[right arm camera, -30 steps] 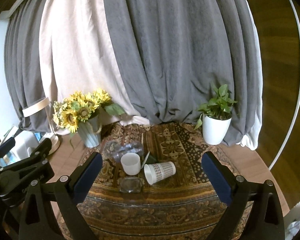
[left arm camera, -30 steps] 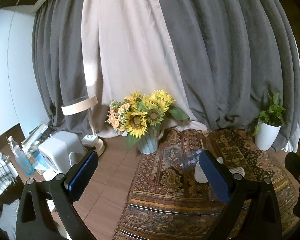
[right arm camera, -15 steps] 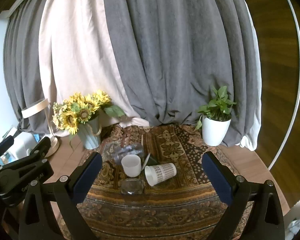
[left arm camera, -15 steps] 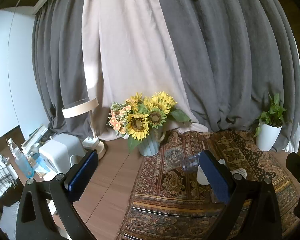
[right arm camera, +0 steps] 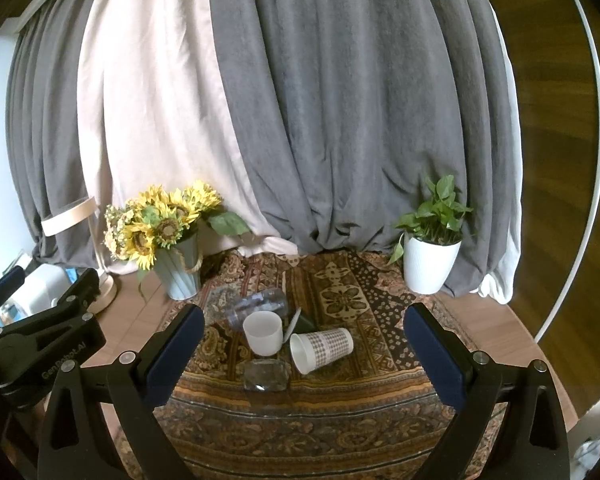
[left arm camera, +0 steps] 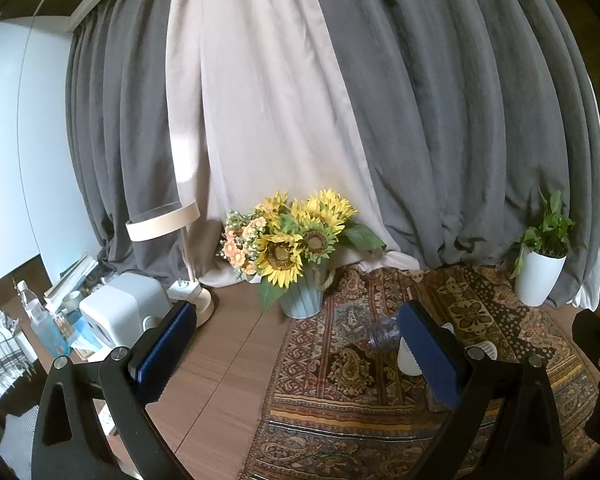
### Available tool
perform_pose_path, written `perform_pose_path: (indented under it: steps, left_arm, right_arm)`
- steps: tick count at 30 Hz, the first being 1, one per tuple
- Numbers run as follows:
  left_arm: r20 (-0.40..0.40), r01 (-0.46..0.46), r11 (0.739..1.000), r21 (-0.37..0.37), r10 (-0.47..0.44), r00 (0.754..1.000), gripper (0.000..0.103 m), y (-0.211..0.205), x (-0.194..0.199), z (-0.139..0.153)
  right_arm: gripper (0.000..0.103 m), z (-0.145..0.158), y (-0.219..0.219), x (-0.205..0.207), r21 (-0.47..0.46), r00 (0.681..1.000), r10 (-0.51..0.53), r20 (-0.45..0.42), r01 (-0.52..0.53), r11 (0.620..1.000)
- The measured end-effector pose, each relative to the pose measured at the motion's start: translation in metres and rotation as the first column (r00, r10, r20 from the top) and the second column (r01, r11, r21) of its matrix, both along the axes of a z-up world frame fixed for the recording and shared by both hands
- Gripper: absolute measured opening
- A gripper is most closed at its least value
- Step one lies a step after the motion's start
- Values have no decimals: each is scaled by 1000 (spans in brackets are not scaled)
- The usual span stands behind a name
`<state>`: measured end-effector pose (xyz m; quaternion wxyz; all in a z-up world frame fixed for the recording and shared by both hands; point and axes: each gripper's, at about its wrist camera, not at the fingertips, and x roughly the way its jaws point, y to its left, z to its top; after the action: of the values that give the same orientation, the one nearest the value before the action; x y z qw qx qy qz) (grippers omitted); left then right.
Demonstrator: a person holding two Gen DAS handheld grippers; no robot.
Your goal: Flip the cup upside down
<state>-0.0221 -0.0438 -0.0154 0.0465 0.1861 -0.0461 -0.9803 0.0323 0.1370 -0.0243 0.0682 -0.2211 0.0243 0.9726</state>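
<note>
1. Left wrist view: the left tool (left arm camera: pixel 296 350) is wide open and holds nothing. It hovers over the wooden surface (left arm camera: pixel 224 356), near the left edge of the patterned brown cloth (left arm camera: pixel 340 396). Its right pad hides most of the white translucent plastic cup (left arm camera: pixel 407 359), so only a small part of this cup shows. A clear plastic bottle (left arm camera: pixel 382 335) lies on its side just behind the cup. A pale blue vase of sunflowers (left arm camera: pixel 300 304) stands at the far edge of the cloth.

2. Right wrist view: the right tool (right arm camera: pixel 300 350) is also wide open and empty, above the near edge of the cloth. The white cup (right arm camera: pixel 262 333) stands upright with its mouth up, near the middle of the cloth and between the two pads. I judge the tool is lined up this way to grasp the cup's wall for turning. A checked paper cup (right arm camera: pixel 321 349) lies on its side just beside it, so care is needed there. A clear glass dish (right arm camera: pixel 266 376) sits in front of it.
</note>
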Motion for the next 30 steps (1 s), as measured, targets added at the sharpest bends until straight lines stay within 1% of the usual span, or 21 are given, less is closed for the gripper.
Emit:
perform_pose_path:
  steps: [15,30]
  left_arm:
    - [4,3,1000,7,-3,1000,103,-1,-4,0]
    - [-1,2,1000,-1,-2,1000,103,2,-9,-1]
  right_arm:
    - [100,0,-3,-2,3,1000,-7,2,7,1000]
    - [100,-2,-3,-4,5,1000,-7,4,7,1000]
